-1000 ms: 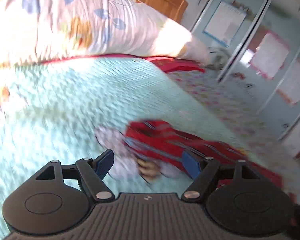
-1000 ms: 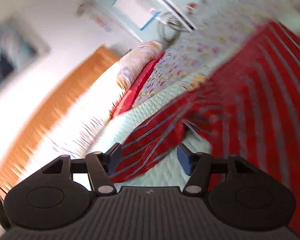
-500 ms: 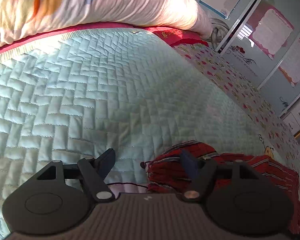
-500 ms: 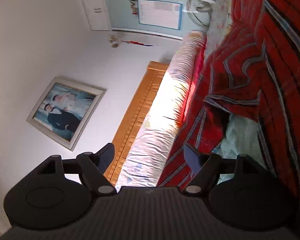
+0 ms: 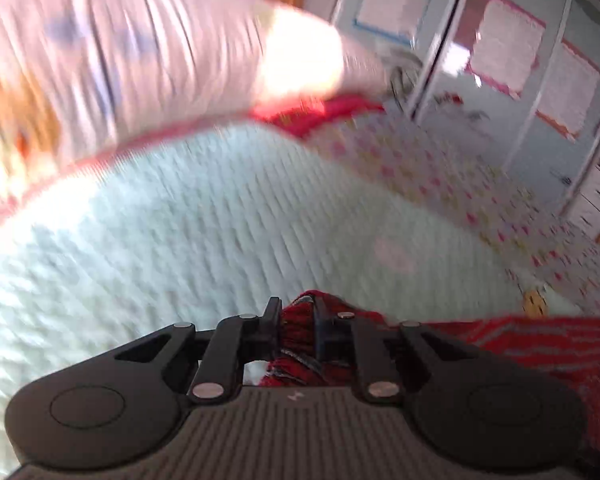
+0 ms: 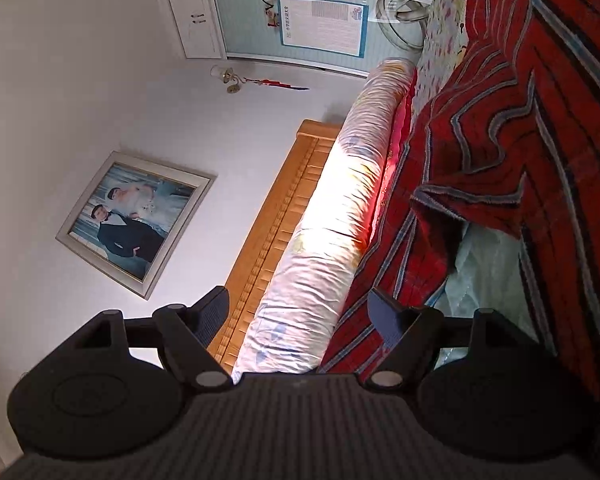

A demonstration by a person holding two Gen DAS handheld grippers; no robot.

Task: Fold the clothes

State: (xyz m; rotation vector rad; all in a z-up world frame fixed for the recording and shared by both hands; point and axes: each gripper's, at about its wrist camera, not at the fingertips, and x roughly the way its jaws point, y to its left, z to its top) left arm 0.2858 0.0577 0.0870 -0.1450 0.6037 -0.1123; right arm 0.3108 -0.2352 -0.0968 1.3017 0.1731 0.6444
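On the pale green quilted bedspread (image 5: 188, 232), towards its near edge, the left gripper (image 5: 296, 330) is clamping a bunched end of the red striped garment (image 5: 540, 344); its jaws have just been closing, and the fabric is now pinched between them. The rest of the garment is trailing off towards the bed's right side, rumpled, with a loose fold lying over the bedspread in the right wrist view. The right gripper (image 6: 300, 308) is standing wide and empty, tilted towards the wall, its right finger close beside the cloth. This looks like the gathering step before a fold: next the right gripper needs to take a second edge or corner so the garment can be spread flat.
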